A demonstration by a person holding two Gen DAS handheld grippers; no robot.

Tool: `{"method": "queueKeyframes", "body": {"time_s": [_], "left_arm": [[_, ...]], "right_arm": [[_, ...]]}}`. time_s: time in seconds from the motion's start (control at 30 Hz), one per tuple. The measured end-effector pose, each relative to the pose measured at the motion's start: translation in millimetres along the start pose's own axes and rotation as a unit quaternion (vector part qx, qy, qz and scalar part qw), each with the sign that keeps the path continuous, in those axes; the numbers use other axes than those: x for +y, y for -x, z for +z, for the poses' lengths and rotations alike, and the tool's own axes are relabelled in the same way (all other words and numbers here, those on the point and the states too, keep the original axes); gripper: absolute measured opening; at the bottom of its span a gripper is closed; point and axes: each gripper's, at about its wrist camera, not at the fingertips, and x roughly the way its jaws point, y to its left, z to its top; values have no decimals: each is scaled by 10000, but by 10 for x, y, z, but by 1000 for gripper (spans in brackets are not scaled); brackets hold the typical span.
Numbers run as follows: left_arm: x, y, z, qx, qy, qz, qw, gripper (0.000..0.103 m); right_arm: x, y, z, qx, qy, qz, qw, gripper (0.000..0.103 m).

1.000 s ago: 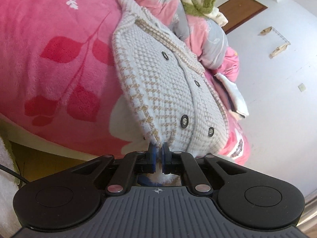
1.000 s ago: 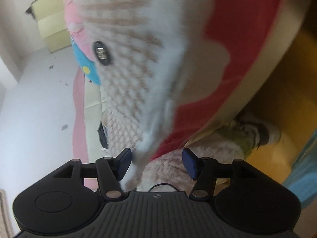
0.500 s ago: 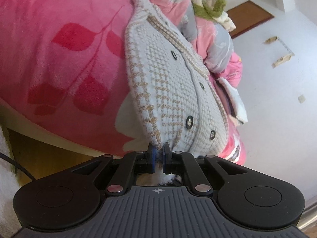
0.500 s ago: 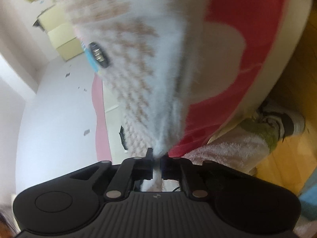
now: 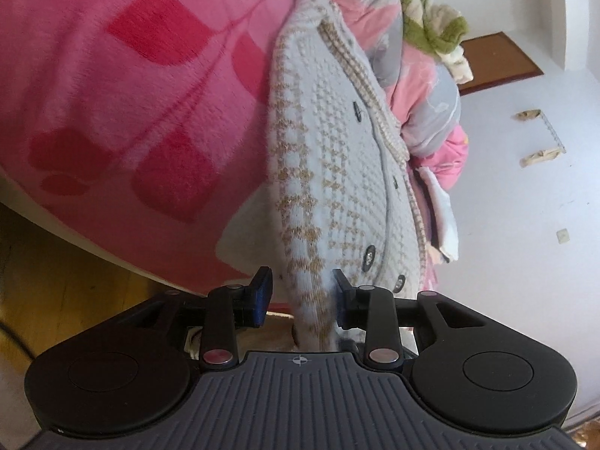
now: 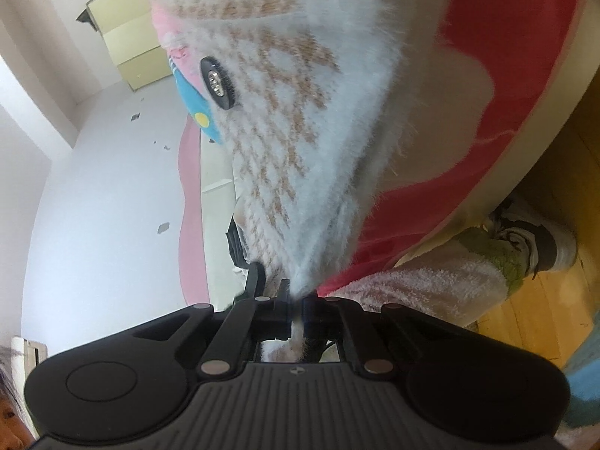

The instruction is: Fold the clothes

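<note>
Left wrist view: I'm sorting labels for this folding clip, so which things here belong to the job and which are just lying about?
Belonging to the job:
- knitted cardigan, hem between the open left tool
- right tool, shut on the cardigan's edge
- pink blanket it lies on

Just lying about:
- green-trimmed garment
- pink and grey quilt
- shoe

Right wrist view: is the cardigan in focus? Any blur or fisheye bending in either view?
Right wrist view: the cardigan fills the frame soft and fuzzy, its button sharper; walls bow. Left wrist view: the knit is sharper in its middle, smeared near the top and at the hem between the fingers; the pink blanket's edge curves strongly; even daylight, no glare.
</note>
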Motion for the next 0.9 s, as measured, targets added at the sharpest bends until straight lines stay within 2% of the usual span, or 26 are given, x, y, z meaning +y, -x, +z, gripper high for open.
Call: {"method": "queueKeyframes", "body": {"time_s": [0.07, 0.2, 0.27, 0.3, 0.33, 0.4, 0.5, 0.63, 0.73, 0.77, 0.83, 0.9], "left_arm": [[-1, -86, 18, 66, 13, 20, 10000, 29], [-37, -193, 18, 176, -93, 45, 9998, 13], [-69, -203, 12, 206, -198, 51, 9996, 11], [-81, -206, 10, 214, -247, 58, 9994, 10], [-89, -209, 7, 222, -299, 82, 9993, 10], [-112, -210, -1, 245, -410, 160, 9987, 10], [-146, -210, -14, 288, -580, 303, 9974, 9], [-176, -222, -25, 304, -688, 441, 9962, 9], [-195, -244, -35, 314, -751, 512, 9954, 9], [-203, -253, -38, 323, -776, 538, 9950, 9], [-230, -274, -46, 347, -843, 628, 9938, 9], [-289, -302, -51, 343, -942, 748, 9921, 9]], "right_arm": [[40, 6, 0, 40, 141, -60, 9999, 5], [239, 50, -19, 87, 760, -494, 9958, 6], [432, 88, -43, 136, 1300, -1064, 9857, 9], [519, 125, -56, 147, 1501, -1273, 9803, 17], [607, 166, -71, 150, 1706, -1480, 9740, 19], [818, 318, -109, 10, 2212, -1893, 9567, 25], [1207, 727, -107, -442, 2958, -2440, 9225, 31], [1768, 1550, 80, -1641, 3602, -2949, 8697, 41], [1955, 2071, 279, -2486, 3791, -3498, 8198, 41], [1968, 2209, 359, -2617, 3750, -3583, 8139, 41], [1902, 2416, 555, -2758, 3565, -3668, 8138, 41], [1814, 2585, 773, -2735, 3402, -3652, 8222, 42]]}}
